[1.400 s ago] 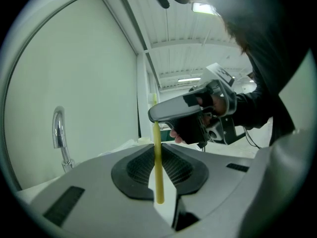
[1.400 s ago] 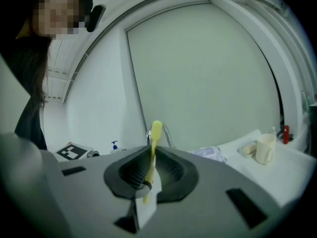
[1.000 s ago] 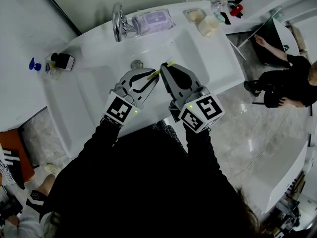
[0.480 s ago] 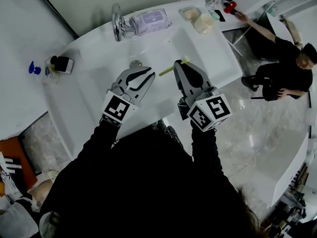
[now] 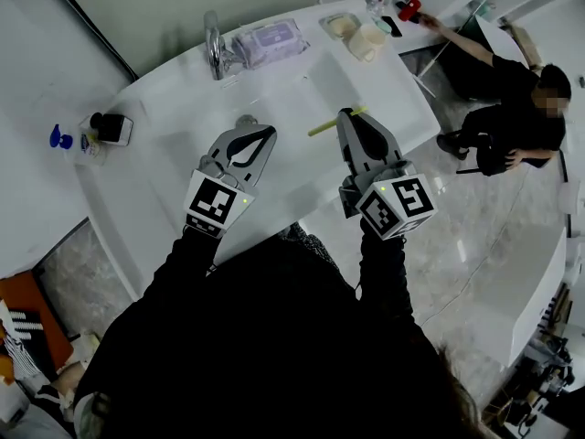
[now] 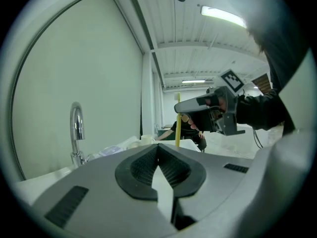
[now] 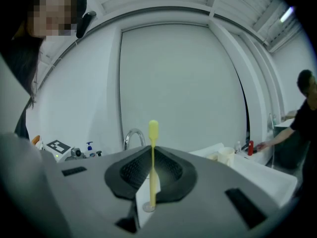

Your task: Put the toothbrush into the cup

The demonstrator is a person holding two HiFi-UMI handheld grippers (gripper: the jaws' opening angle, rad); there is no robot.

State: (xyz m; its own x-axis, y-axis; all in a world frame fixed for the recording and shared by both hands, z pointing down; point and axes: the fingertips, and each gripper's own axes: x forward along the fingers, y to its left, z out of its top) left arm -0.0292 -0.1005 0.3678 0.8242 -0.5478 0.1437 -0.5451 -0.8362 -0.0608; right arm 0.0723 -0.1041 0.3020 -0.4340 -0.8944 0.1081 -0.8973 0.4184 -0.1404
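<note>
A yellow toothbrush [image 5: 333,123] sticks out to the left of my right gripper [image 5: 351,115], which is shut on its handle above the white sink [image 5: 274,85]. In the right gripper view the toothbrush [image 7: 152,157] stands upright between the dark pads. My left gripper [image 5: 267,133] hovers over the sink's left part, apart from the brush; its jaws have just been closing and now meet with nothing between them [image 6: 158,150]. The cream cup [image 5: 370,40] stands on the counter at the far right, beyond the right gripper. From the left gripper view the right gripper [image 6: 210,112] holds the toothbrush [image 6: 178,133] upright.
A chrome faucet [image 5: 214,40] rises at the back of the sink, with a pack of wipes [image 5: 267,37] and a soap dish [image 5: 339,26] beside it. Small bottles [image 5: 105,128] stand at the left. A person in black [image 5: 512,99] reaches toward the counter's far right end.
The left gripper let go of the toothbrush's end, drew away to the left and closed. The right gripper carried the brush to the right, toward the cup.
</note>
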